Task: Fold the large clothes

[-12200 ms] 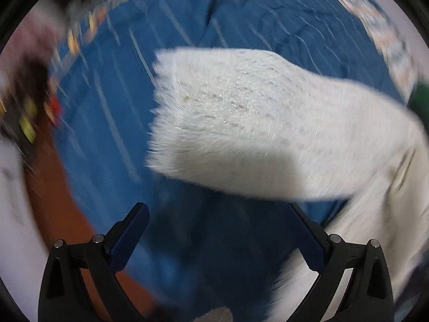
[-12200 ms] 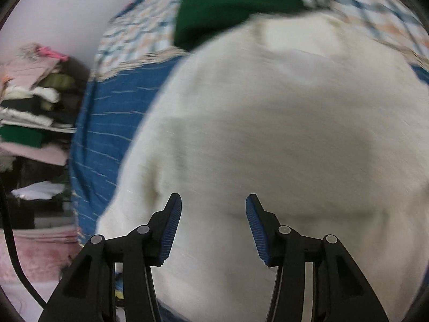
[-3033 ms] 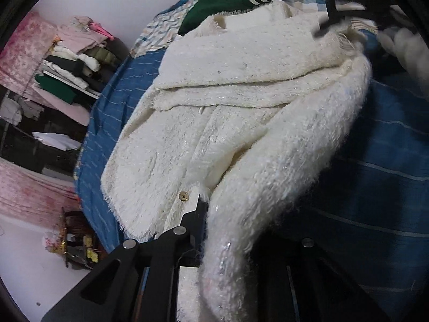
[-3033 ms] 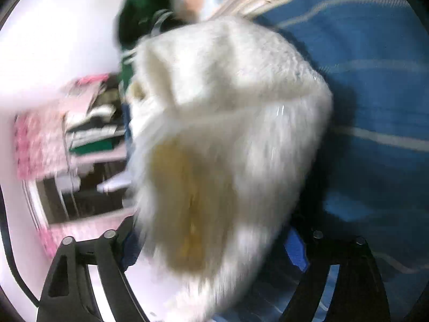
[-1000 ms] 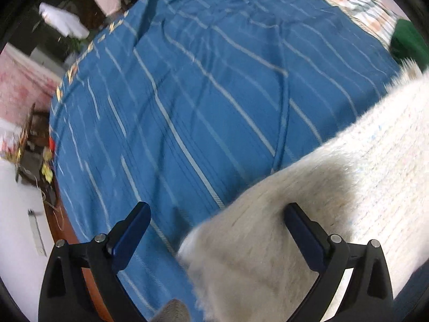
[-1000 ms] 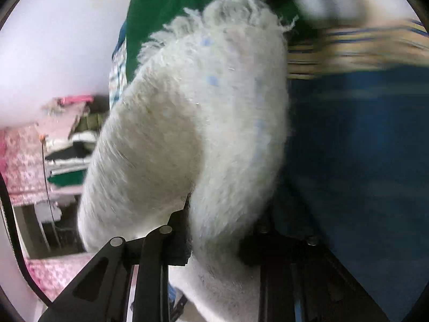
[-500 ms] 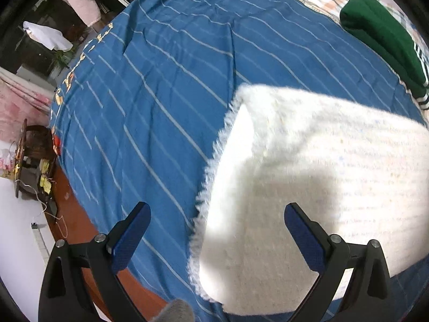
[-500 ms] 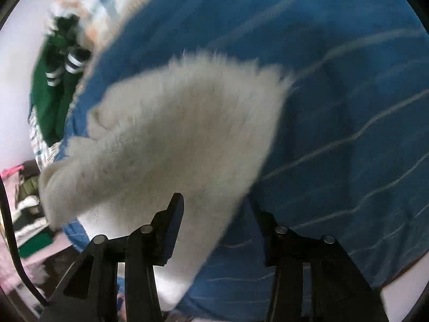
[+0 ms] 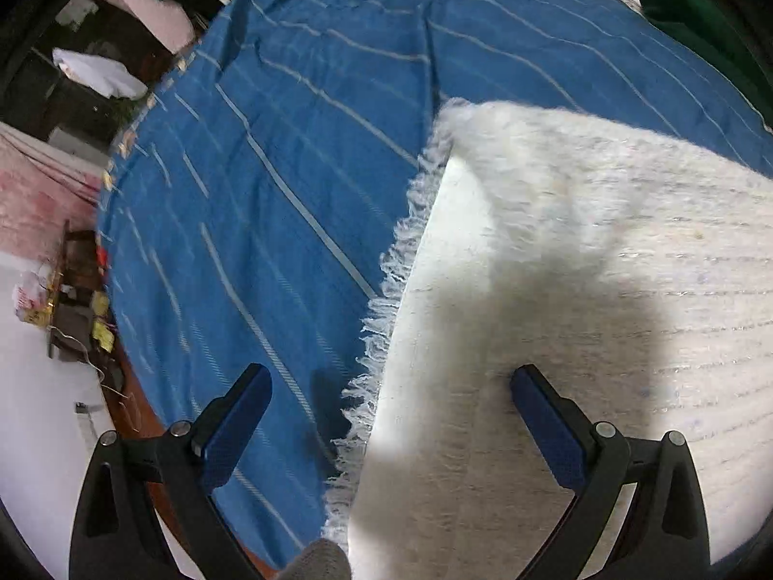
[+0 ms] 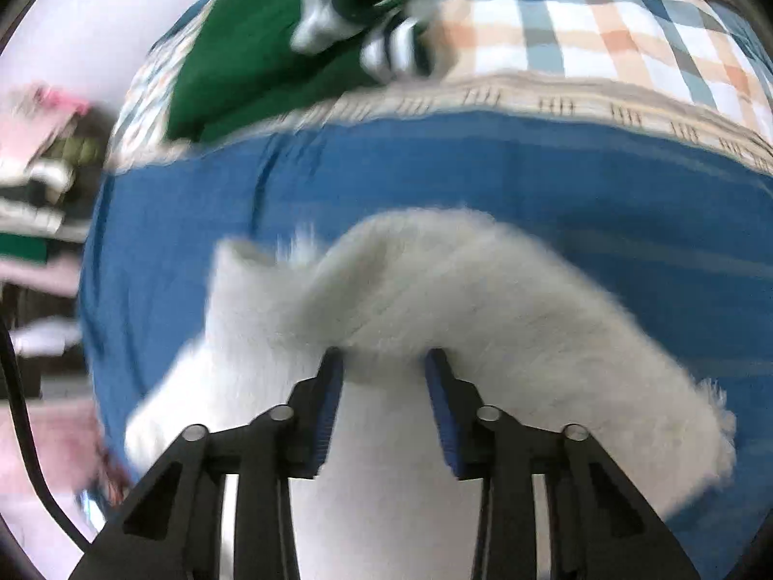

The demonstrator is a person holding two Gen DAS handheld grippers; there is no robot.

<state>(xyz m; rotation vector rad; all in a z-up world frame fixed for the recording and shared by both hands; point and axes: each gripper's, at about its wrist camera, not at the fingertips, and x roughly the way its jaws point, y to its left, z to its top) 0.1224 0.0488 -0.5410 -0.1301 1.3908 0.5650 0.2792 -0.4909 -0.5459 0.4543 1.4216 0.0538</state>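
**Folded white garment on the blue bed**

Already folded, the fluffy white garment [image 9: 555, 290] lay on the blue striped bedcover [image 9: 290, 145], its fringed edge [image 9: 386, 299] facing the left side of the bed. The left tongs [image 9: 391, 415] hovered above that edge, spread wide and holding nothing. The right tongs [image 10: 384, 391] stood partly apart over the garment's rounded fold [image 10: 459, 290], gripping nothing, though that view was blurred. Farther up the bed, a green garment [image 10: 251, 48] rested on a checked blanket [image 10: 604, 24]. Shelves of folded clothes [image 10: 34, 179] stood beside the bed.
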